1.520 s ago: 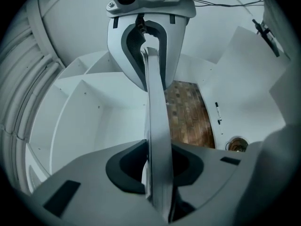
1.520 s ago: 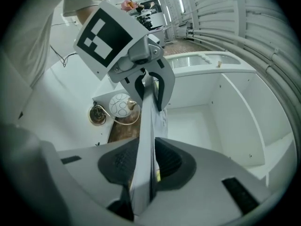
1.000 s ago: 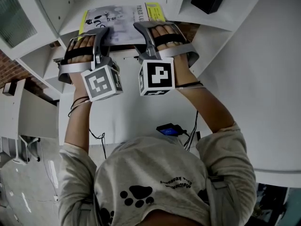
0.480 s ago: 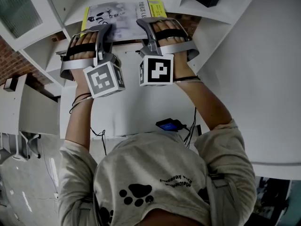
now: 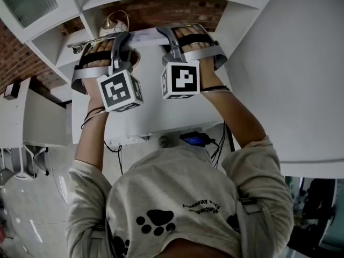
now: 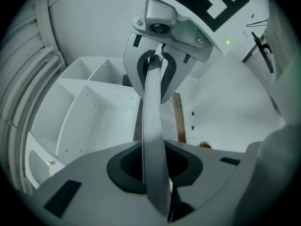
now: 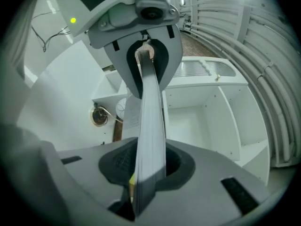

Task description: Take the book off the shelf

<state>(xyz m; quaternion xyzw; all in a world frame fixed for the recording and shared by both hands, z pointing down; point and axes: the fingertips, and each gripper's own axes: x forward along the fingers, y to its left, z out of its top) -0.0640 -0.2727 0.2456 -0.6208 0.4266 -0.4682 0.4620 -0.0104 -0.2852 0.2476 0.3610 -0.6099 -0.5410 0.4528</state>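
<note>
While overhead shows its edge, gripper views show book clamped.

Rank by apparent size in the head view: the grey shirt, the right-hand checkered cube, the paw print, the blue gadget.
1. Grey shirt, though nearest the camera.
2. Right-hand checkered cube.
3. Paw print, nearly the cube's size.
4. Blue gadget.

Left hand-held gripper, right hand-held gripper, raised, just closed on book
</note>
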